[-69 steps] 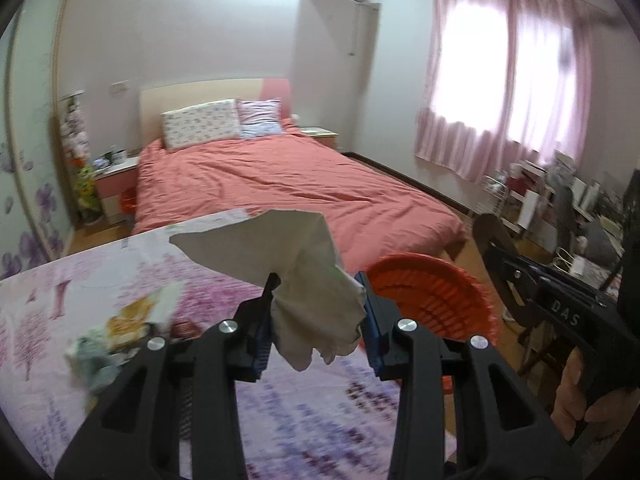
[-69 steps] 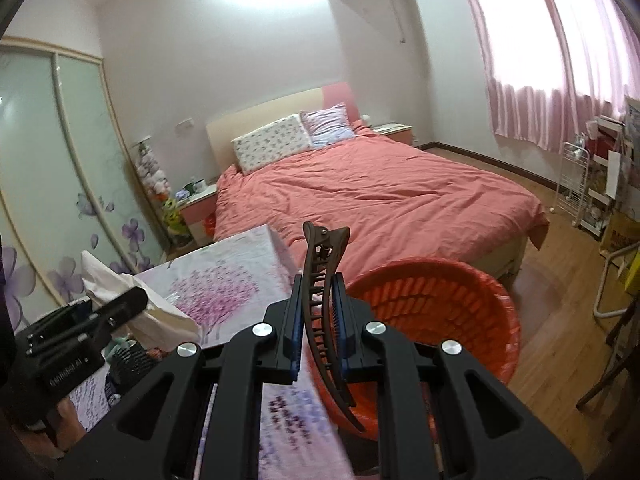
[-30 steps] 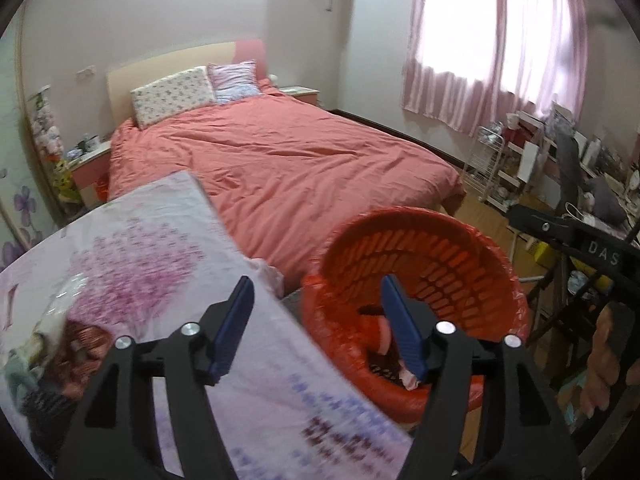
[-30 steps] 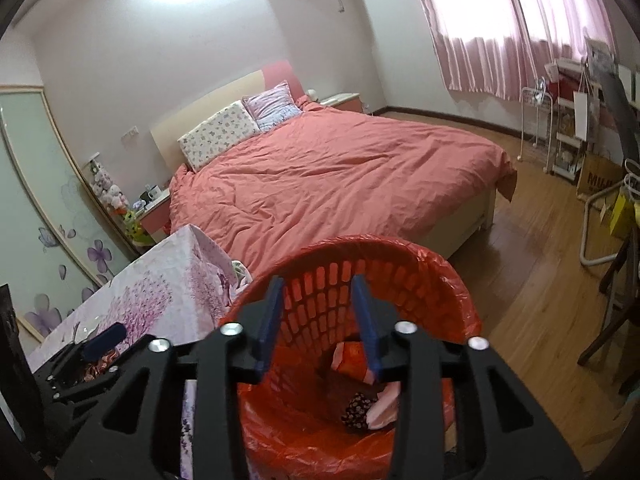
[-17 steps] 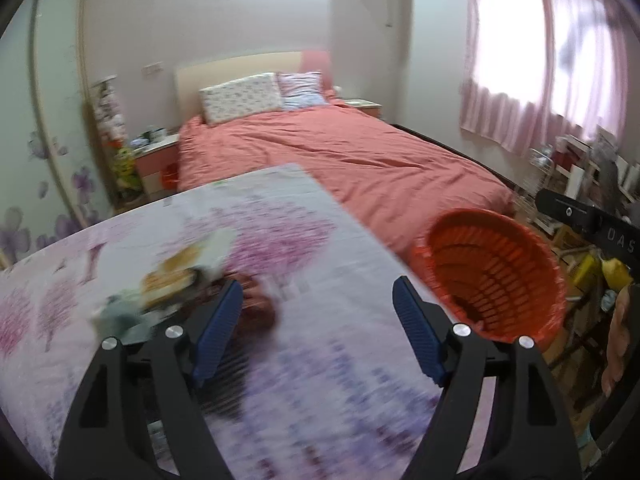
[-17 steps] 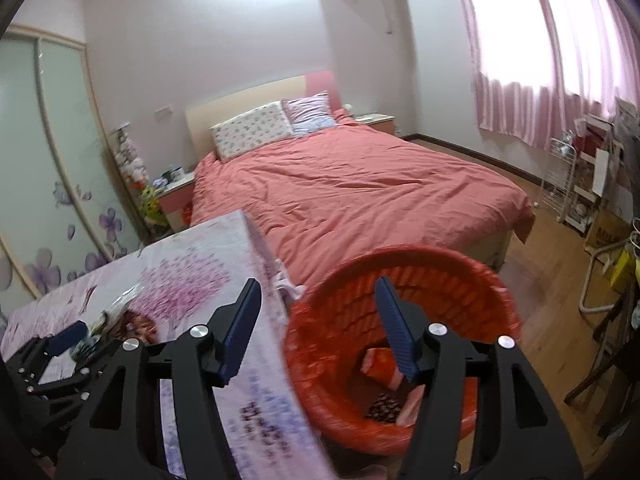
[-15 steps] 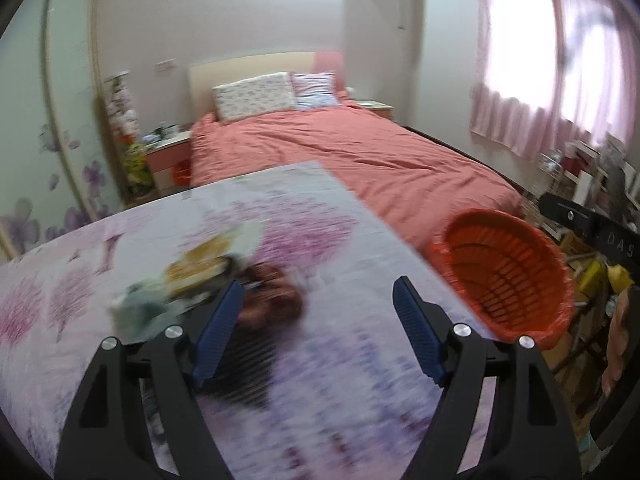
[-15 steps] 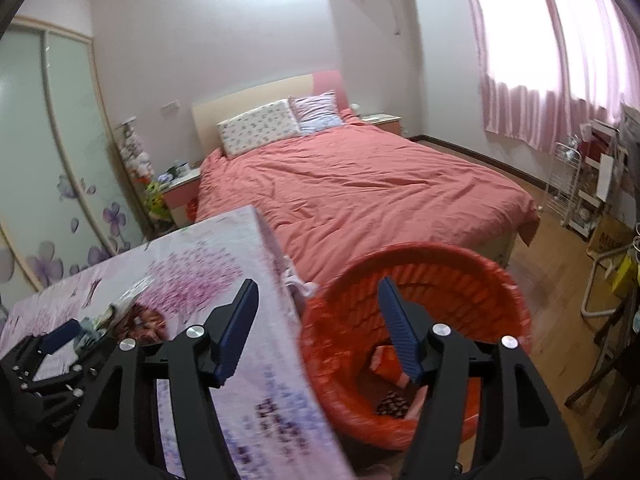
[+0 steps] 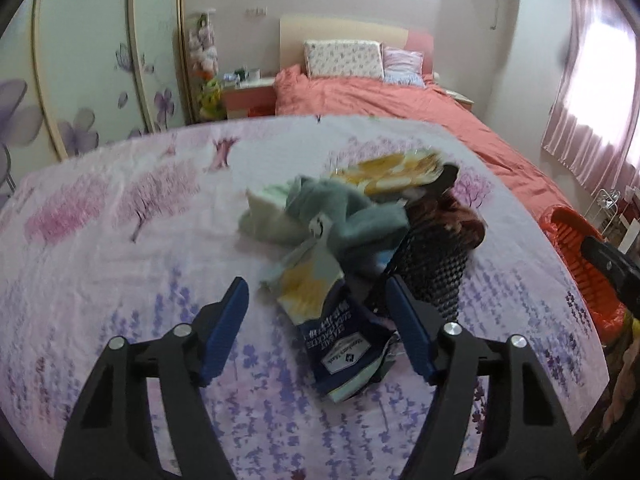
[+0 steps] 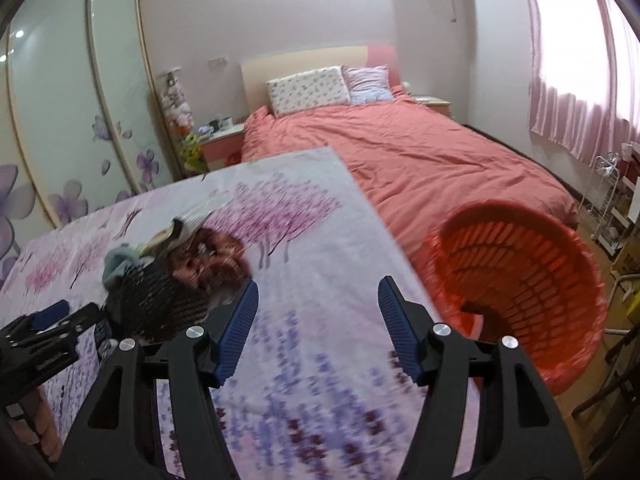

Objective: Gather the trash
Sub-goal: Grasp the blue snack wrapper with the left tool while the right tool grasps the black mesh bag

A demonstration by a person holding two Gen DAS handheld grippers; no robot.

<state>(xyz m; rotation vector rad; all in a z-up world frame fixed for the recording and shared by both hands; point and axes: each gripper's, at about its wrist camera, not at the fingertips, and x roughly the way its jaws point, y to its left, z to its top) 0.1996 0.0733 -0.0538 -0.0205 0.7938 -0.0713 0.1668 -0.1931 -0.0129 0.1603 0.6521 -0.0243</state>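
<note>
A heap of trash (image 9: 360, 224) lies on the floral table: a dark blue snack bag (image 9: 340, 344), a grey-green cloth (image 9: 344, 208), a yellow wrapper (image 9: 392, 172), a black mesh piece (image 9: 432, 268) and a brown item (image 9: 444, 212). My left gripper (image 9: 316, 328) is open and empty, its fingers on either side of the blue bag, just above it. My right gripper (image 10: 316, 320) is open and empty over the table, between the heap (image 10: 176, 280) and the orange basket (image 10: 520, 280). The basket also shows in the left wrist view (image 9: 576, 252).
The table with its floral cloth (image 10: 304, 216) ends at the right, where the basket stands on the floor. A bed with a salmon cover (image 10: 420, 152) lies beyond. A wardrobe with sliding doors (image 10: 72, 120) is at the left. A wire rack (image 10: 608, 200) stands at the far right.
Both grippers let go of their items over the basket, then swung back left to the table. The left gripper now hovers at the heap; the right one trails beside the basket.
</note>
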